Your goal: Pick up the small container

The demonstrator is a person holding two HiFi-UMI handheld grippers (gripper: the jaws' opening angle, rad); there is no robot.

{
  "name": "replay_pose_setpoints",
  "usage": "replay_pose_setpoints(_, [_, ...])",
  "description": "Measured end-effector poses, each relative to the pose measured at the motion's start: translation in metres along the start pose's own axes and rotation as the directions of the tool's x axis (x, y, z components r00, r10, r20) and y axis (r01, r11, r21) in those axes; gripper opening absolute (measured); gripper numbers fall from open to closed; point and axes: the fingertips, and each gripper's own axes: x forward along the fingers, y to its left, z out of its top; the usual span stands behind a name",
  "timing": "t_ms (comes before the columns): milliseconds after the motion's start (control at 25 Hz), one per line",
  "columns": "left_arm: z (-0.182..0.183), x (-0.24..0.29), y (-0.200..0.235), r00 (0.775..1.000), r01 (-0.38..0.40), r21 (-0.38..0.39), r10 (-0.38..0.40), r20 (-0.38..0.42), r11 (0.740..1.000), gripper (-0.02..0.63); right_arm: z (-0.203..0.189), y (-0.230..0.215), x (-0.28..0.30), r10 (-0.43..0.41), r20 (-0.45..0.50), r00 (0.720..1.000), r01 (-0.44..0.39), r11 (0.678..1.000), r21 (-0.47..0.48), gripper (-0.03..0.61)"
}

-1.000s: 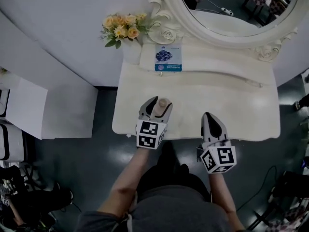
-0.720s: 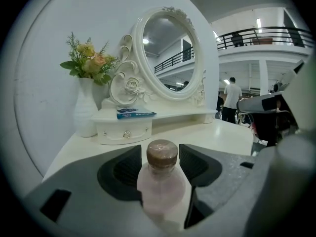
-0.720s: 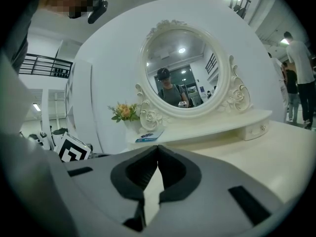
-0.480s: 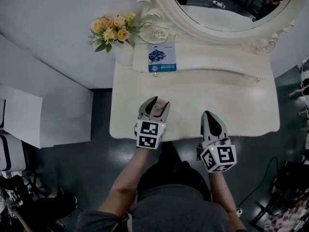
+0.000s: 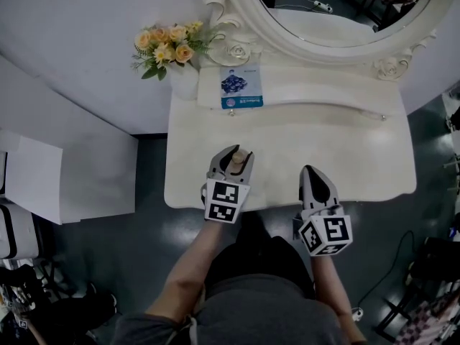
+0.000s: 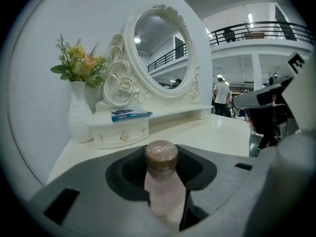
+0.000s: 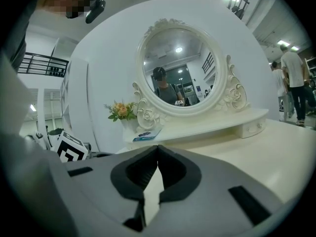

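The small container (image 5: 238, 161) is a pale pink bottle with a brown cap (image 6: 161, 157), standing upright near the front edge of the white dressing table (image 5: 338, 149). My left gripper (image 5: 240, 153) reaches around it, one jaw on each side. Its jaws are closing, with the bottle (image 6: 163, 196) in the dark hollow between them and a thin dark gap still showing on its right side. My right gripper (image 5: 310, 171) rests over the table's front edge, to the right of the bottle. Its jaws (image 7: 158, 154) meet at the tips with nothing between them.
A white vase of yellow flowers (image 5: 169, 45) stands at the table's back left. A blue-and-white packet (image 5: 241, 86) lies on the raised drawer shelf (image 6: 121, 132). The oval mirror (image 5: 345, 13) rises behind. A white cabinet (image 5: 32, 175) stands to the left on the dark floor.
The left jaws have narrowed around the bottle. Both grippers stay in place, and the head view has shifted slightly.
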Motion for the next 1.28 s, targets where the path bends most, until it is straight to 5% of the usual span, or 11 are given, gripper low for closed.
replay_pose_setpoints(440, [0.006, -0.001, -0.001, 1.0, 0.007, 0.022, -0.007, -0.011, 1.0, 0.129, 0.004, -0.012, -0.014, -0.056, 0.015, 0.998, 0.056, 0.998, 0.002, 0.003])
replay_pose_setpoints(1280, [0.098, 0.025, -0.069, 0.99, 0.117, 0.132, -0.126, 0.065, 0.984, 0.126, 0.027, -0.088, -0.06, -0.198, 0.095, 0.976, 0.194, 0.98, 0.046, 0.003])
